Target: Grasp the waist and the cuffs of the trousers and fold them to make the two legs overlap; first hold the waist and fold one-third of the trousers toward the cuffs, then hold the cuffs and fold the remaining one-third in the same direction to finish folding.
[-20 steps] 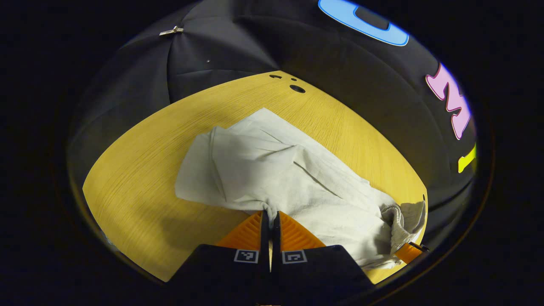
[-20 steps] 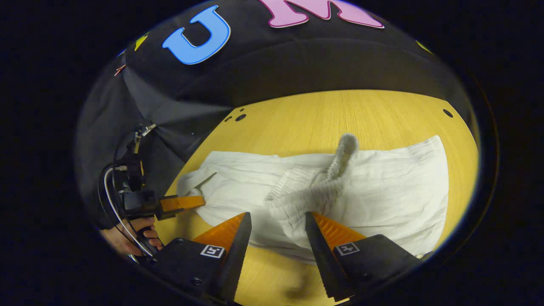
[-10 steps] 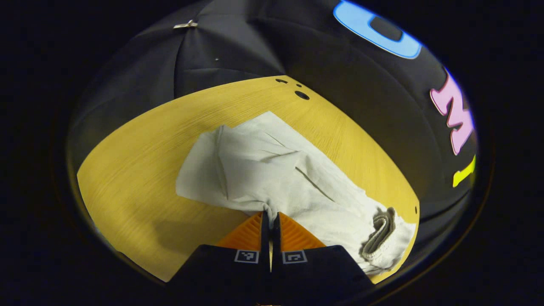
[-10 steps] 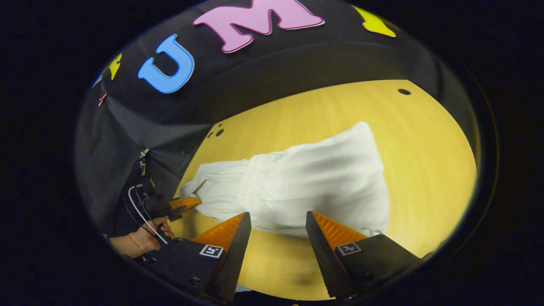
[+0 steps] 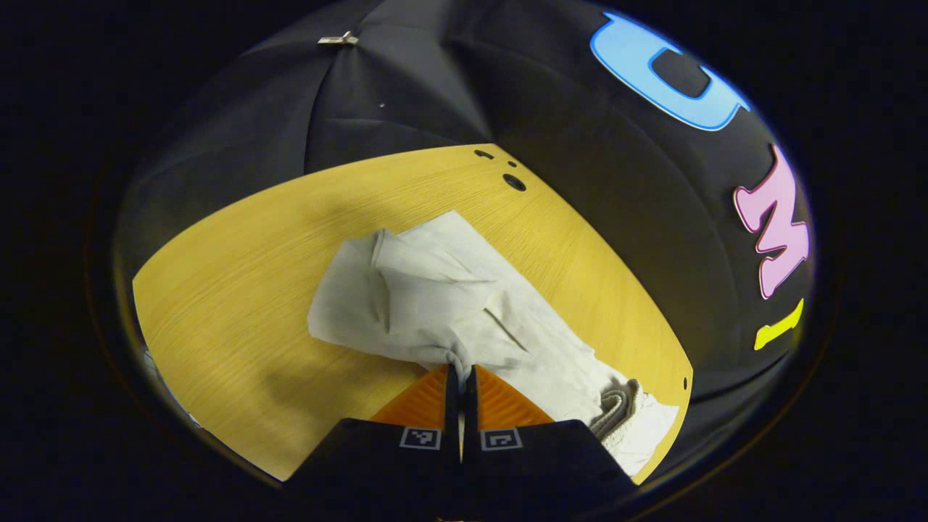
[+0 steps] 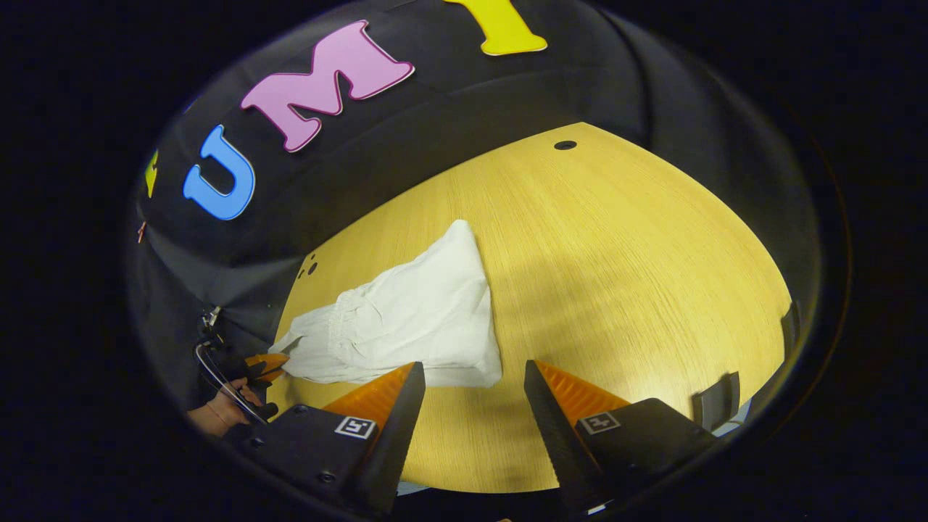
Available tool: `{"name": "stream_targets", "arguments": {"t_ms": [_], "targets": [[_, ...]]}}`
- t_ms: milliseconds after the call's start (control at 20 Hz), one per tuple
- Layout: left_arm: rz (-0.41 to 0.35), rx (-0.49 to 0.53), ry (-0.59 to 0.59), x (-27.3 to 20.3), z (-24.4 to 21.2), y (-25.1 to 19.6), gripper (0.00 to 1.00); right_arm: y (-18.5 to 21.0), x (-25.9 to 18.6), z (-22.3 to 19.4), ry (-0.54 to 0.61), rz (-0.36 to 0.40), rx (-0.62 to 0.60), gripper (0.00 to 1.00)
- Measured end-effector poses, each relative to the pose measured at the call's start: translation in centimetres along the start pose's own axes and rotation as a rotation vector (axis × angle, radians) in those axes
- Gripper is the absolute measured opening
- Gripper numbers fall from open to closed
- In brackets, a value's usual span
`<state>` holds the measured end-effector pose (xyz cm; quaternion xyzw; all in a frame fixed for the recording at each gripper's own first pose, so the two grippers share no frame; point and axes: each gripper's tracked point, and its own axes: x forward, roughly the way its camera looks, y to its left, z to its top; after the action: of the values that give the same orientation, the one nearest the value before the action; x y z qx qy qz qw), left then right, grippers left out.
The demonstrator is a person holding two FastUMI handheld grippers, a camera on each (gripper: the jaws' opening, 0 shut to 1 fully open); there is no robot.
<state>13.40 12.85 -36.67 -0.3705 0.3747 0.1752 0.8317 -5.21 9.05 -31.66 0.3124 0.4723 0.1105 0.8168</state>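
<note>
Since a second ago right gripper (image 6: 467,370) has let go waistband and backed off trousers (image 6: 406,330); jaws wide, holding nothing; fold lies on table (image 6: 616,246). Left gripper view: left gripper (image 5: 461,371) clamped on trousers' near edge, probably anchoring fold.

Both views look down, sharing trousers (image 5: 449,304) and table (image 6: 616,246).

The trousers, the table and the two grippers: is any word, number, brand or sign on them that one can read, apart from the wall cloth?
Trousers: no text or label visible.
Table: no text, only plain wood grain.
Left gripper: no words; square markers with a black and white pattern, not readable text.
Right gripper: the same kind of markers, no words.
</note>
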Motion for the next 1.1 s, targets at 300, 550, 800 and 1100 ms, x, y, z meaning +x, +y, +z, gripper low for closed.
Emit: {"name": "stream_targets", "arguments": {"t_ms": [300,550,800,1100], "targets": [[-0.051,0.097,-0.073,-2.4,2.3,-5.6,0.06,-1.1,0.7,0.2,0.005,0.023,0.016,0.86],[-0.146,0.272,-0.131,-5.3,2.2,-14.6,0.05,-2.2,1.1,1.1,-0.011,0.045,0.052,0.86],[-0.290,0.555,-0.127,-7.3,-3.8,-25.8,0.05,-4.2,0.8,1.1,0.003,0.042,0.075,0.86],[-0.352,0.663,0.049,-4.8,-16.1,-30.5,0.05,-5.5,0.0,1.2,0.012,0.046,0.080,0.86]]}}
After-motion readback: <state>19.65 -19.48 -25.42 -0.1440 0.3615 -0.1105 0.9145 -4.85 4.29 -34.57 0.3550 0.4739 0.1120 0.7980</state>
